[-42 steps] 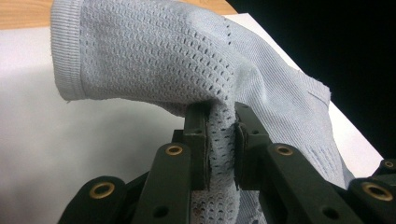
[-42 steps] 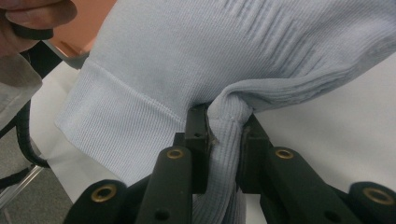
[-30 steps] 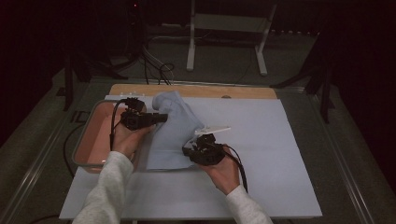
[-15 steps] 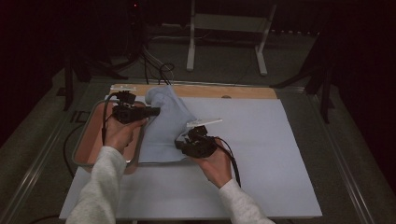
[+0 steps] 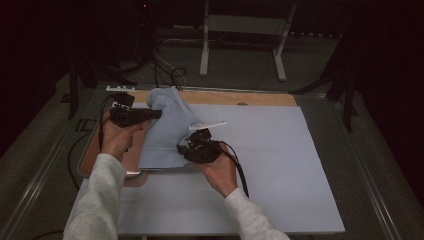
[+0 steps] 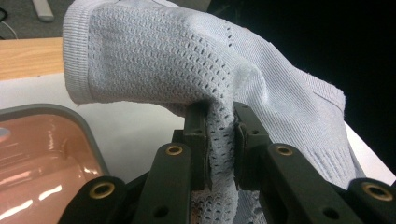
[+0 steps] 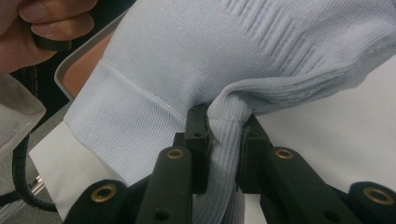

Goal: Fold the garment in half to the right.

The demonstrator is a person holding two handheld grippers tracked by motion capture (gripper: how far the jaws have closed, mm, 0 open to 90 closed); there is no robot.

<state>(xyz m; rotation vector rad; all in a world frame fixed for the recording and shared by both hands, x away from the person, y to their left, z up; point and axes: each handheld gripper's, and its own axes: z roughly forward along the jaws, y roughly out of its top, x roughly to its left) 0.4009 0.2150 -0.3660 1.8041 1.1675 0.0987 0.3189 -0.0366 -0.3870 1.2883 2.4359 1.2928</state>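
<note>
The right gripper (image 5: 186, 149), seen low and centre in the high view, is clamped on a bunched fold of the pale blue knitted garment (image 5: 167, 127), its jaws drawn close with ribbed cloth pinched between them, as is plain at the bottom centre of the right gripper view (image 7: 226, 135). A little farther up and to the left of the high view, the left gripper (image 5: 159, 114) is likewise closed on a gathered pinch of open-mesh knit, shown between its jaws in the left gripper view (image 6: 219, 135). The garment is held up between the two grips, draped over the white sheet-covered table (image 5: 280, 150), with its lower hem resting by the near right rim of the grey-rimmed pink tray (image 5: 90, 160) at the left of the frame. Its long axis is seen to run from the lower centre toward the upper left of the high view, the rounded far end pointing toward the wooden strip (image 5: 240, 97) at the table's back edge, where a ribbed cuff (image 6: 77, 56) is turned to the left. For the lift to be done well, both grips should be kept firm and raised evenly, so that the cloth is neither stretched taut nor allowed to sag and drag across the tray's rim; the hem should be cleared of the tray before the piece is carried sideways.
</note>
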